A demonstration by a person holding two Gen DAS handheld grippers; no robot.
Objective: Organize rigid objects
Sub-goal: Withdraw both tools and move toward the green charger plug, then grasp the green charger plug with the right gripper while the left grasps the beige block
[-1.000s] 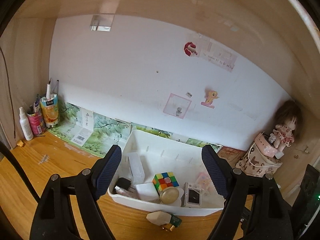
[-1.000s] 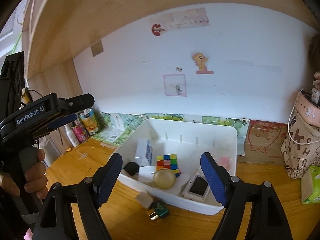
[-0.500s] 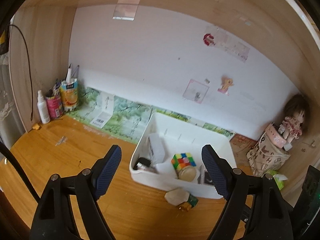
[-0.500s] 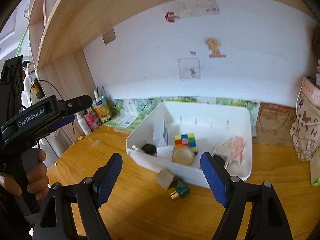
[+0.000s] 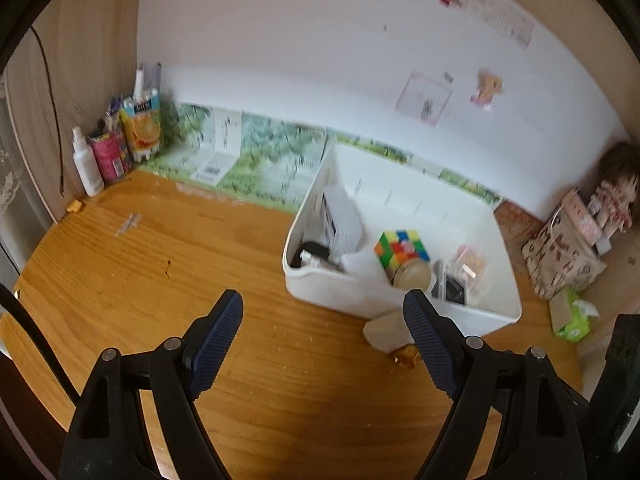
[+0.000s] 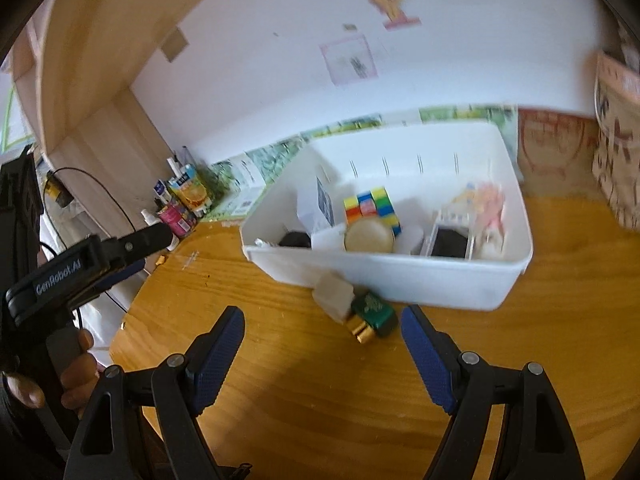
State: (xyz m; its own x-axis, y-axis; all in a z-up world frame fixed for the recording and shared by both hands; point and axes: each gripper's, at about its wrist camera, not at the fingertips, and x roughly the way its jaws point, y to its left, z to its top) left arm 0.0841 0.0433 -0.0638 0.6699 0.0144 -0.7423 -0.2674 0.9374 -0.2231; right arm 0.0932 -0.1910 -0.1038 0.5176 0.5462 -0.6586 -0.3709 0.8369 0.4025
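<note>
Desk surface (image 5: 168, 264), orange-brown wood, fills the lower half of both views. White bin (image 6: 400, 276) stands right of centre on it, close to the green printed strip along the white wall. Bin contents, front row: a colour cube (image 6: 372, 208), a round tan lid (image 6: 368, 238) just in front of the cube, a tilted white carton (image 5: 340, 220) at the left end, a black item (image 6: 295, 239) in the left corner, a dark-screened device (image 6: 452, 244) toward the right, and pink packets (image 6: 490, 204) at the right end. Outside the bin, touching or just beside its front wall, lies a pale block (image 6: 334, 294) joined to a green-and-gold piece (image 6: 372, 314); in the left wrist view the block (image 5: 386, 330) sits partly behind the right finger. Left gripper (image 5: 322, 344) hovers over bare wood at lower centre, jaws spread wide, nothing between them; it also shows at the left edge of the right wrist view (image 6: 92, 264), held in a hand (image 6: 76, 376). Right gripper (image 6: 322, 344) is likewise wide apart and empty, the block lying just beyond its fingertips. Patterned bag (image 5: 560, 256) with a doll (image 5: 612, 200) occupies the right edge. Cans and a white bottle (image 5: 86, 160) are grouped at the upper left corner of the desk.
</note>
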